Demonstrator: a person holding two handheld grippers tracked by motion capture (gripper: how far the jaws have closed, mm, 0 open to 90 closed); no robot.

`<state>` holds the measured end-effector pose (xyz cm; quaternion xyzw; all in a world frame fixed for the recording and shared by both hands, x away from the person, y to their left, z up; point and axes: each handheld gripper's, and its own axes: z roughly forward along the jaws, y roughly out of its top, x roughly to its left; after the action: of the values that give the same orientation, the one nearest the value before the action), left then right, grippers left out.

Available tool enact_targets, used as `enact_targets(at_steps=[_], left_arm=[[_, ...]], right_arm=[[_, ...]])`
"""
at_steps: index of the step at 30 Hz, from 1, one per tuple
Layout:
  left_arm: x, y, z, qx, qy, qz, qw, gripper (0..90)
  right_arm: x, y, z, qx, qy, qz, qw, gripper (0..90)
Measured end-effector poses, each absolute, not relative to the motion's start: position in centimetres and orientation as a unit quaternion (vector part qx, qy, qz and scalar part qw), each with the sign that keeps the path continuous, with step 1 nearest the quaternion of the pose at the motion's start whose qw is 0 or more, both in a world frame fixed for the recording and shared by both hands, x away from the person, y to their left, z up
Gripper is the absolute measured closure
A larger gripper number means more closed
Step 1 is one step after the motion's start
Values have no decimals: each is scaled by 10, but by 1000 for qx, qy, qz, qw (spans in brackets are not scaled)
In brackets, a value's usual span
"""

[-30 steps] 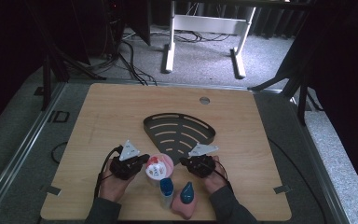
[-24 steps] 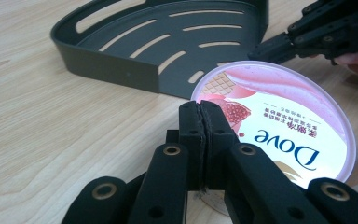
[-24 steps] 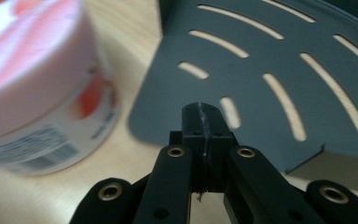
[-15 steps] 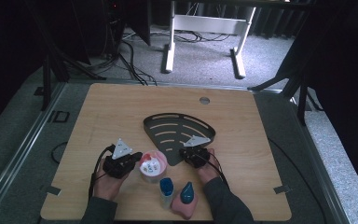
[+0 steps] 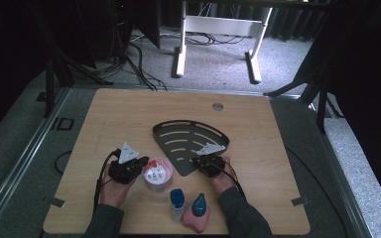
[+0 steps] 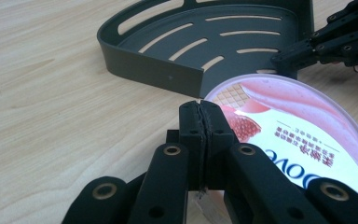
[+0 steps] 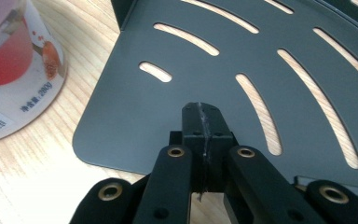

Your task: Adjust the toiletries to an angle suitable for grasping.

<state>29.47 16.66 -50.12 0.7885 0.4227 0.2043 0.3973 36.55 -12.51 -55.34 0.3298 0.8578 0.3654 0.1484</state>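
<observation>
High view: tub just beside L gripper, jaws closed, holding nothing.

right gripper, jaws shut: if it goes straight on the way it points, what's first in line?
Most likely the dark slotted tray: the right gripper hangs just over its near corner, pointing across its floor. The height above it is unclear. The pink tub sits off to one side.
</observation>
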Motion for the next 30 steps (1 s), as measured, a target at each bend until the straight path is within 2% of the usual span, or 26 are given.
enact_targets(at_steps=[10, 30], left_arm=[[299, 169, -502, 785, 425, 210, 399, 886], [304, 174, -502, 778, 437, 213, 398, 871]], right_arm=[[369, -122, -553, 330, 860, 357, 153, 900], [364, -148, -552, 331, 862, 353, 154, 900]])
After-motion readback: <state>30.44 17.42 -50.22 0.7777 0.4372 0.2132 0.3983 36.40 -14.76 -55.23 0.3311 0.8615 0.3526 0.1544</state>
